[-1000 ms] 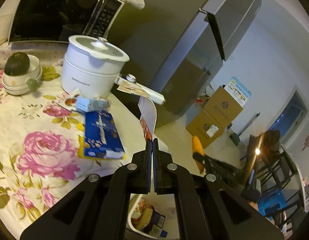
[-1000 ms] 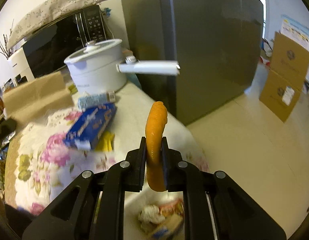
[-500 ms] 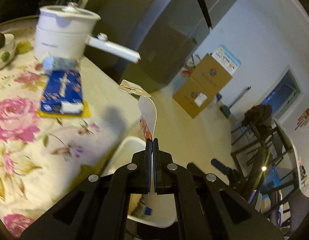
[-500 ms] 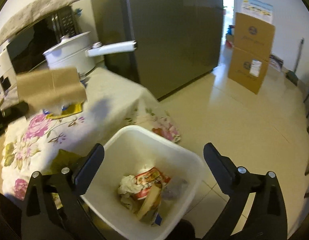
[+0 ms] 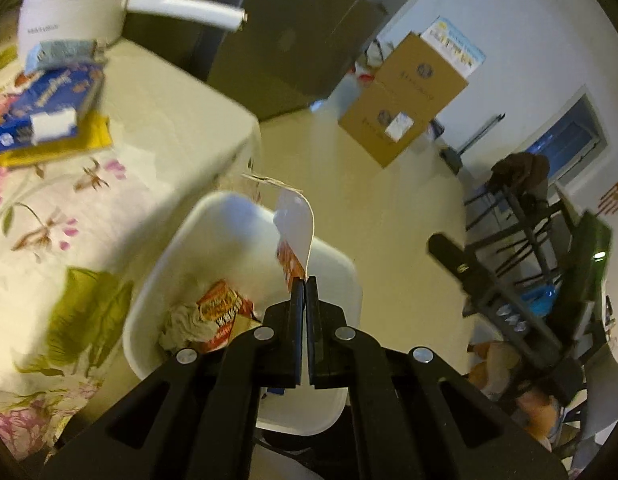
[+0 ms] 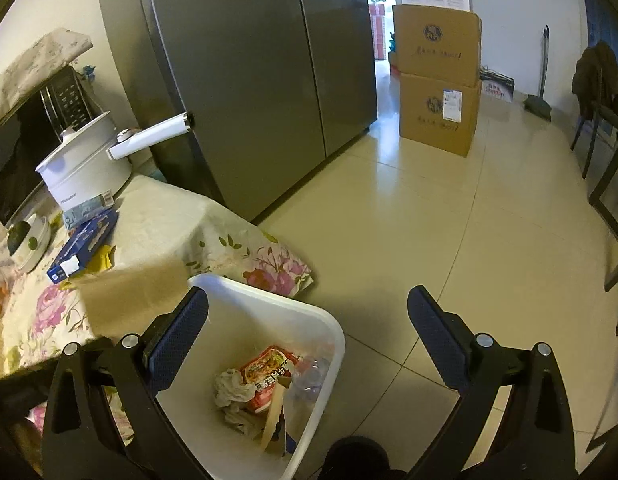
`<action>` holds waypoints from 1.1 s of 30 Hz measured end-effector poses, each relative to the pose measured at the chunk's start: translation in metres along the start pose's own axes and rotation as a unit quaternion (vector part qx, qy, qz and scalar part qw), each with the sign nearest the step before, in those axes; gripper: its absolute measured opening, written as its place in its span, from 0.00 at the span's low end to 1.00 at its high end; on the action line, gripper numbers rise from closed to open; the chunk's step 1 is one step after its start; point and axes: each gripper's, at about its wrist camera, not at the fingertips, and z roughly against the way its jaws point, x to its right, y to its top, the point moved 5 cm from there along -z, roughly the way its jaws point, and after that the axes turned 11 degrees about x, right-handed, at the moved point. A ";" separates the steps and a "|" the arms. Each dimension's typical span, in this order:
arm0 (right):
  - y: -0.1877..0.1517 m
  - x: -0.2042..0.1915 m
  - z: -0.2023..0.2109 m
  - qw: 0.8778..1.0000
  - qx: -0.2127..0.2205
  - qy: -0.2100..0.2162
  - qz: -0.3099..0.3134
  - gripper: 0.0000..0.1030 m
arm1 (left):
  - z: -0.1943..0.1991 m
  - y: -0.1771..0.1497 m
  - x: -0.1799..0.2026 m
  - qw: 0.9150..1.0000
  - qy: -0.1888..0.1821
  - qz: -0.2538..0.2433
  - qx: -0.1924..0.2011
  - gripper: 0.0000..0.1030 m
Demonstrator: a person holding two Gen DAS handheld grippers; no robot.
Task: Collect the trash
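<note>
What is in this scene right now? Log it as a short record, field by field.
left gripper: shut on a piece of cardboard packaging, held above the bin
right gripper: open, nothing between its fingers, above the bin
bin: white, on the floor beside the table, holds a red noodle wrapper and crumpled paper
table: floral cloth; blue box, white pot
floor: two stacked cardboard boxes
</note>
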 end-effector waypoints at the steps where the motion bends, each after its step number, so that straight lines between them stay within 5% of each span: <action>1: 0.000 0.000 0.000 1.000 0.001 0.000 0.000 0.93 | -0.006 -0.003 -0.002 1.000 0.001 0.002 -0.011 0.01; 3: 0.000 0.000 0.000 1.000 0.000 0.000 0.000 0.93 | -0.019 -0.010 -0.006 0.999 0.005 0.007 -0.038 0.03; 7: -0.003 0.000 -0.003 1.000 -0.012 0.004 -0.003 0.93 | -0.027 -0.015 -0.014 0.998 0.030 0.003 -0.054 0.43; 12: -0.008 -0.004 -0.009 0.999 -0.032 0.017 -0.011 0.93 | -0.008 0.013 -0.021 0.998 0.053 -0.019 -0.024 0.45; 16: -0.011 -0.013 -0.011 0.999 -0.042 0.027 0.002 0.93 | 0.012 0.049 -0.030 0.996 0.082 -0.027 0.020 0.63; 21: -0.016 -0.022 -0.014 0.998 -0.056 0.038 0.019 0.93 | 0.029 0.100 -0.063 0.991 0.126 0.007 0.050 0.74; 27: -0.021 -0.028 -0.018 0.996 -0.076 0.050 0.021 0.93 | 0.043 0.164 -0.132 0.976 0.203 0.028 0.074 0.77; 33: -0.026 -0.033 -0.031 0.994 -0.097 0.049 0.022 0.93 | 0.038 0.200 -0.217 0.975 0.203 0.043 0.077 0.77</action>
